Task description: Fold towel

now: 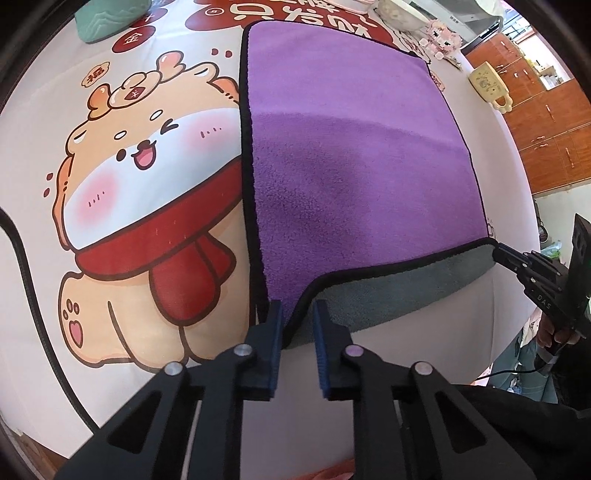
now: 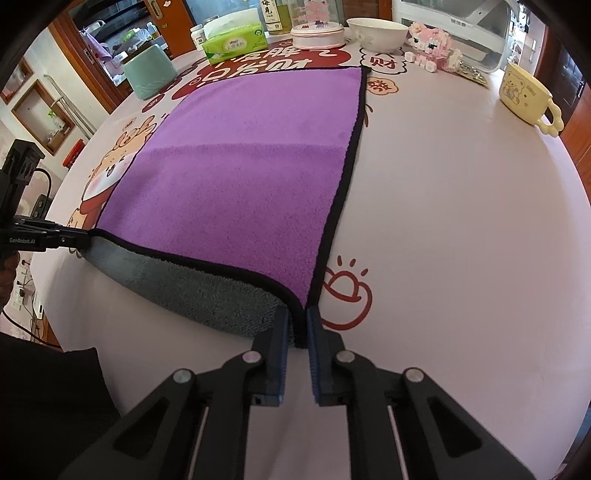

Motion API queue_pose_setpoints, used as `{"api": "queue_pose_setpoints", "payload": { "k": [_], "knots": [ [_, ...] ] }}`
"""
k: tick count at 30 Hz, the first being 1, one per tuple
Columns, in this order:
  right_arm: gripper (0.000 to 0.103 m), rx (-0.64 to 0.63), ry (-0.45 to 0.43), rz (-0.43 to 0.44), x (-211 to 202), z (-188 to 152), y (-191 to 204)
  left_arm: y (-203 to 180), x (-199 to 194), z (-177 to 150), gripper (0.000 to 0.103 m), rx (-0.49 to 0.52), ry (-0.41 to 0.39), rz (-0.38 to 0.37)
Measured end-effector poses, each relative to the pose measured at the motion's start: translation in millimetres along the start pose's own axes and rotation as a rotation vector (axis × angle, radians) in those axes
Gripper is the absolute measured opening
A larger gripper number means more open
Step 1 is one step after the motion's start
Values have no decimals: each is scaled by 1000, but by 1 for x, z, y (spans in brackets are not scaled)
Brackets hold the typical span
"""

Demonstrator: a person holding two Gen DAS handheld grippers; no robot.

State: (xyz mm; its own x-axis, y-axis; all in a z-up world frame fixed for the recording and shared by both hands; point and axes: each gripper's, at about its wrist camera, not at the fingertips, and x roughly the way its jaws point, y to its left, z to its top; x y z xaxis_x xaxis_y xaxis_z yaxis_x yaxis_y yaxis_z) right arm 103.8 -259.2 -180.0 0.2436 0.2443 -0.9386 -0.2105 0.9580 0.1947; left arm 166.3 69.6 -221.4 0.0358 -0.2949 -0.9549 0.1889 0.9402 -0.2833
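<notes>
A purple towel with a black hem and a grey underside lies spread on the table; it also shows in the right wrist view. Its near edge is lifted, so the grey underside shows. My left gripper is shut on the near left corner, whose hem runs between its pads. My right gripper is shut on the near right corner. Each gripper shows in the other's view, the right gripper and the left gripper, at its own corner.
The tablecloth has a cartoon print. A teal cup, a tissue box, a white bowl, a pink toy and a yellow mug stand along the far and right side.
</notes>
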Motion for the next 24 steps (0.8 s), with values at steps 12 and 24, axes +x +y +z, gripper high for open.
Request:
{"api": "queue_pose_setpoints", "payload": {
  "k": [12, 24],
  "knots": [
    [5, 7, -20, 5, -6, 2, -1, -5, -10, -2, 4, 7, -14, -13],
    [5, -8, -78, -16, -30, 24, -1, -4, -51, 22, 4, 39, -88, 15]
  ]
}}
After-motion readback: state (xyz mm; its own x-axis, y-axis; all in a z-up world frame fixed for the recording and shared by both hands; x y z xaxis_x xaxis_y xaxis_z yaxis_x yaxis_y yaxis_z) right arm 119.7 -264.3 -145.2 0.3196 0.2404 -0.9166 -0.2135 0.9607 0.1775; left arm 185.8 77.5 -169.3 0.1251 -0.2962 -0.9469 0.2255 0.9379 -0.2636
